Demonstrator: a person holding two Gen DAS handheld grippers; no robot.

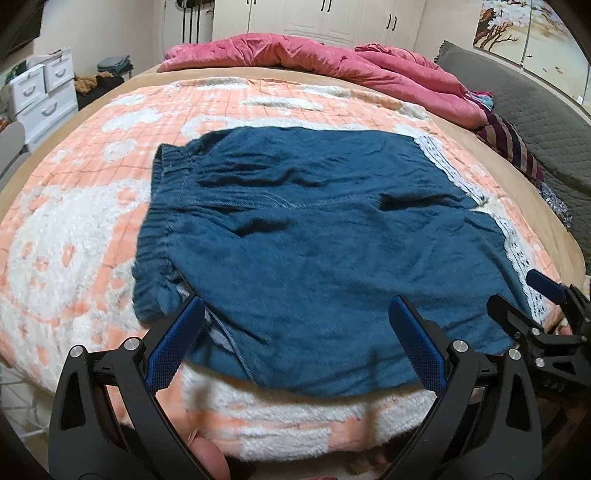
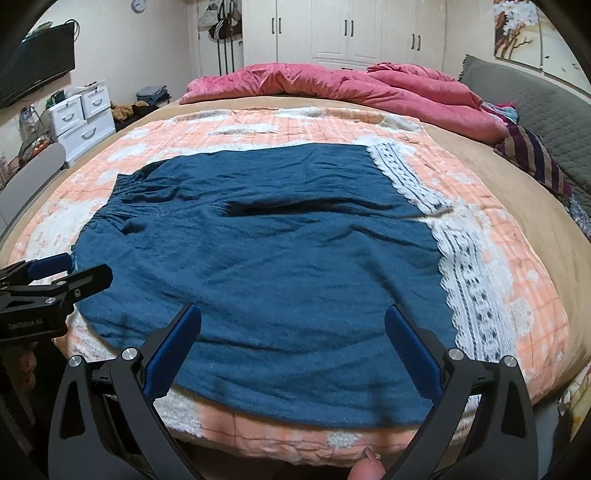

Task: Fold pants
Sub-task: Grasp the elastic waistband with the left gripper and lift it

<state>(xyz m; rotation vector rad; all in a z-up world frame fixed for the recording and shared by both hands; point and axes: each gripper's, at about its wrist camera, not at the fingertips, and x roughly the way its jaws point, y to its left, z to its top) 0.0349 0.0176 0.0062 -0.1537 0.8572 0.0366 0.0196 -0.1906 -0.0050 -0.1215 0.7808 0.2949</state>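
Left claw [image 1: 295, 343] is spread wide, nothing betw. its blue ribbed pads, hovering over the near edge of the teal-blue soft fabric pants [image 1: 314, 229] close to the gathered elastic waistband [image 1: 162, 206]. Right claw [image 2: 293, 347] is likewise wide apart and empty, poised over the near edge of the same garment, nearer the hem side. Each claw shows in the other's view: the right one at the far right of the left cam, the left one at the far left of the right cam, so they sit side by side along the bed's front edge, apart from each other.

Pants lie spread flat on the peach-and-white fluffy checked blanket [image 2: 517, 295] covering the bed, waistband to the left, white lace-trimmed leg hems [image 2: 465, 280] to the right. Some wrinkles and a dark crease run across the middle. Looks laid out this way so both near corners can be pinched at once, prob. for a fold away from the person, lengthwise. No grip taken yet, so I judge the fold hasn't begun.

Further out: a crumpled pink-red quilt [image 2: 351, 86] is bunched at the far side of the bed, well clear of the work area, w/ a grey quilted headboard [image 2: 535, 107] at right. White plastic drawer units [image 2: 79, 118] stand off to the left, white wardrobe doors [image 2: 347, 29] behind.
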